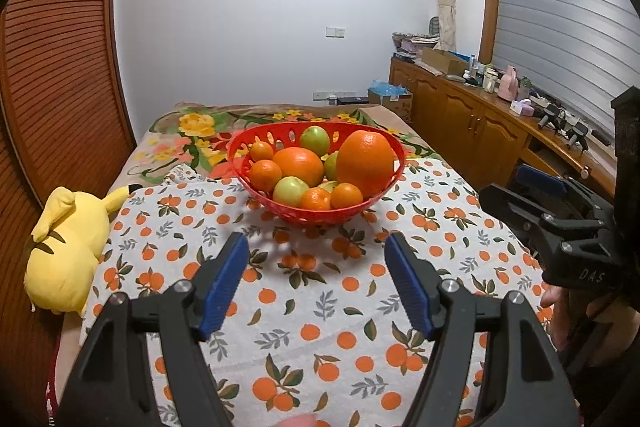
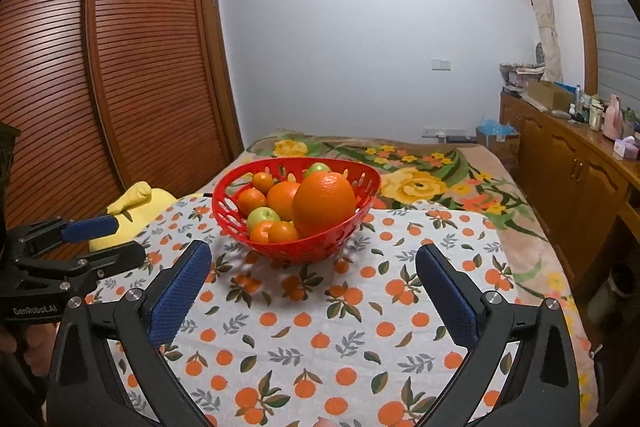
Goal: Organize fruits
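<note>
**Q:** On the bed (image 2: 532, 239), what carries the task's things?

**A:** An orange-print cloth (image 1: 320, 311) covers the bed's near part; a floral blanket (image 2: 432, 183) shows beyond the cloth's far edge. A red perforated basket (image 2: 320, 251) stands on the cloth close to that far edge, about midway between its left and right edges.

**Q:** What lies beside the cloth?

**A:** A yellow plush toy (image 1: 68, 247) lies at the cloth's left edge, next to a slatted wooden wardrobe (image 2: 100, 67).

**Q:** Where is the fruit?

**A:** All of it sits inside the basket. A large orange (image 1: 365, 163) leans against the right wall, rising above the rim. A second orange (image 1: 298, 167) sits at the centre. Green apples (image 1: 290, 190) and small tangerines (image 1: 346, 195) fill the gaps around them.

**Q:** How do the tongs stand?

**A:** Both hover over the cloth's near part, short of the basket and touching nothing. The left gripper (image 1: 316, 259) has its jaws apart, with only cloth between the blue pads. The right gripper (image 2: 314, 267) has its jaws spread wider still and is likewise empty.
</note>
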### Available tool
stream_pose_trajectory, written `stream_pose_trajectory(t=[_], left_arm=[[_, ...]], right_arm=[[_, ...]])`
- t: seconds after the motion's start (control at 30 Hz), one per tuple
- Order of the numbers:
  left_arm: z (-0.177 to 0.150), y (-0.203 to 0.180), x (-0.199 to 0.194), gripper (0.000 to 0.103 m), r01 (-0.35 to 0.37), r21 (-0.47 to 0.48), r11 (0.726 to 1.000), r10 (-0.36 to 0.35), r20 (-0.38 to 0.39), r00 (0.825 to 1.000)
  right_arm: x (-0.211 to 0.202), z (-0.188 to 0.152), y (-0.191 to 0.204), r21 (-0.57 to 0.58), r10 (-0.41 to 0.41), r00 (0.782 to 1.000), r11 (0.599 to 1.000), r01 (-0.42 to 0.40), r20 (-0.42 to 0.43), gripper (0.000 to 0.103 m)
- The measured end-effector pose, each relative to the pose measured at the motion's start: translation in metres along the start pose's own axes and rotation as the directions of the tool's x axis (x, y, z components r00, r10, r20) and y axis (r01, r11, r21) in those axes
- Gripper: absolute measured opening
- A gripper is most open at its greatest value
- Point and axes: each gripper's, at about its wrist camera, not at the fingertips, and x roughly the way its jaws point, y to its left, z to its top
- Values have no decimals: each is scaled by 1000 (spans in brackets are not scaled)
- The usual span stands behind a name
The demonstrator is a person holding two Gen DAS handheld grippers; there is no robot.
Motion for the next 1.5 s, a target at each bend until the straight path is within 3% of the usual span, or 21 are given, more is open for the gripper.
stream_pose_trajectory(t=[0.23,0.63,1.5], left_arm=[[-5,1,-9,83,-18,-32,999,19,25,1000],[-9,3,-33,94,-85,-38,996,87,52,995],[-24,0,-63,96,-109,-35,993,112,74,991]], right_arm=[[-11,-3,2,8,-28,999,1000,28,15,103],[-27,-11,8,13,-55,998,998,55,28,103],[-51,-21,20,3,-104,993,995,104,60,103]])
